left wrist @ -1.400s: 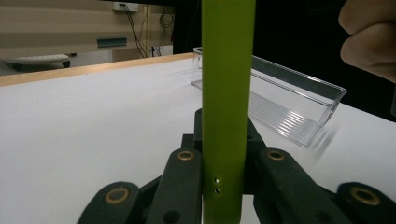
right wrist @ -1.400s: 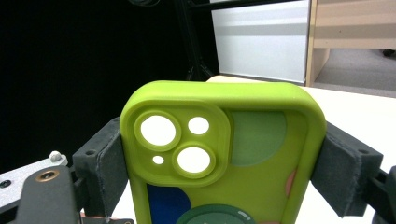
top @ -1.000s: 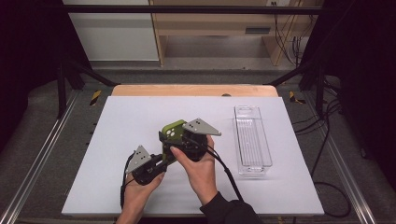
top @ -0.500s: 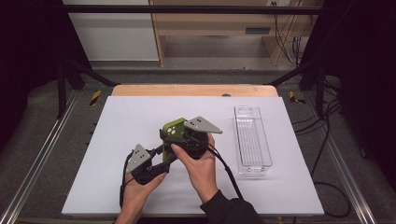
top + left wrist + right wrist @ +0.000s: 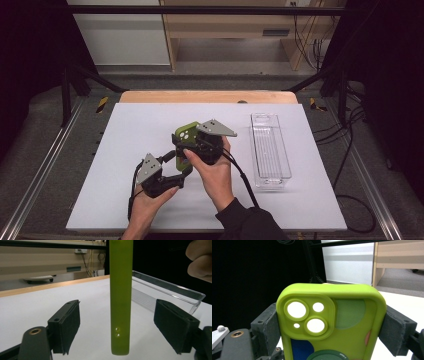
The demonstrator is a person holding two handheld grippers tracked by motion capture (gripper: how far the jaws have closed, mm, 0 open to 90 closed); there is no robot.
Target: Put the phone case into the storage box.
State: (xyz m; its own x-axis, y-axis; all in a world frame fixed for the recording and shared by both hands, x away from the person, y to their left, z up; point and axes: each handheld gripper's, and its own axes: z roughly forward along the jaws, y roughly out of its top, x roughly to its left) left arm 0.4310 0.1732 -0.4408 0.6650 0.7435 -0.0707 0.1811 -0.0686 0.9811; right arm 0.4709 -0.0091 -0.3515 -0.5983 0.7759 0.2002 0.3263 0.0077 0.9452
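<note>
A lime-green phone case (image 5: 187, 136) with camera cut-outs is held up over the middle of the white table (image 5: 125, 130). My right gripper (image 5: 192, 148) is shut on it. In the right gripper view, both pads press the long sides of the phone case (image 5: 342, 315). My left gripper (image 5: 181, 167) sits at the case's lower end. Its jaws have just been opening, and in the left gripper view the phone case (image 5: 121, 290) stands edge-on between the pads (image 5: 66, 327) with a clear gap on each side.
A long clear plastic tray (image 5: 270, 150) lies along the right side of the table, and the left gripper view has this tray (image 5: 170, 292) behind the case. Shelving and cables stand beyond the far edge.
The left gripper's jaws have spread off the case's lower end. Both hands stay almost where they were, and the right gripper keeps its hold on the case.
</note>
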